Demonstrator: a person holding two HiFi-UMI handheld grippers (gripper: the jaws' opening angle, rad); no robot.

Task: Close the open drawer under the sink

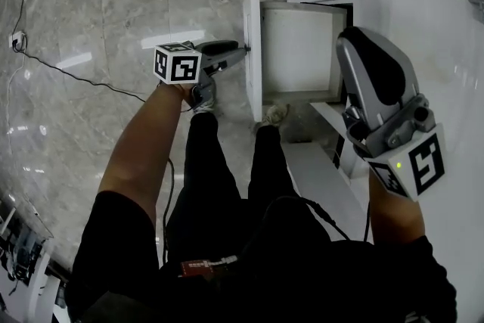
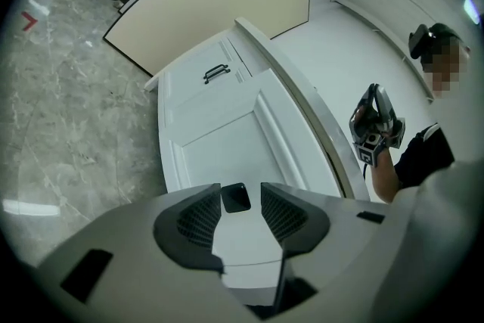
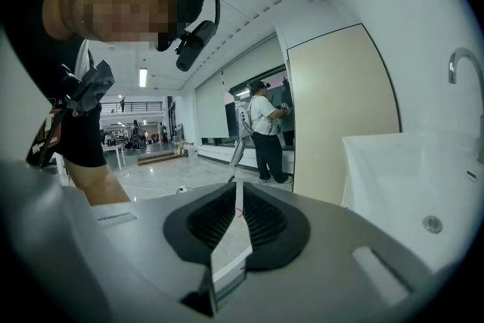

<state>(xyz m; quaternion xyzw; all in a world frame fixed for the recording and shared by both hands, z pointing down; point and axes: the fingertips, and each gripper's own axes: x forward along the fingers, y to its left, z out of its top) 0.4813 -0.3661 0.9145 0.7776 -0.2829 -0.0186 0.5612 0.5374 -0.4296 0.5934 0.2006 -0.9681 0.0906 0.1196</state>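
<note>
**Drawer stands pulled out as the tongs meet its front.** The left tongs (image 1: 240, 51) reach across the marble floor (image 1: 98, 11) to the white front panel (image 1: 253, 49) of the drawer (image 1: 299, 49). The drawer stands pulled out from the cabinet beneath the sink (image 1: 431, 26), its bare inside showing from above. The tips are at the panel's outer face; whether they touch it cannot be told from overhead.

In the left gripper view the jaws are spread wide. A small dark square piece (image 2: 236, 198) on the panel sits in the gap between the pads (image 2: 203, 217), which do not press on it. The person's left arm (image 1: 144, 140) is stretched forward, bare below the sleeve, and the left hand (image 1: 185, 91) grips just under the marker cube.

The right tongs (image 1: 359, 45) are held high and close to the head camera, above the counter's edge to the right of the drawer, pointing forward. In the right gripper view their jaws are drawn together to a thin slit with nothing in it. Past them are the white basin, a tap (image 3: 461, 64) and a bystander (image 3: 265, 128) standing in the hall beyond.
</note>
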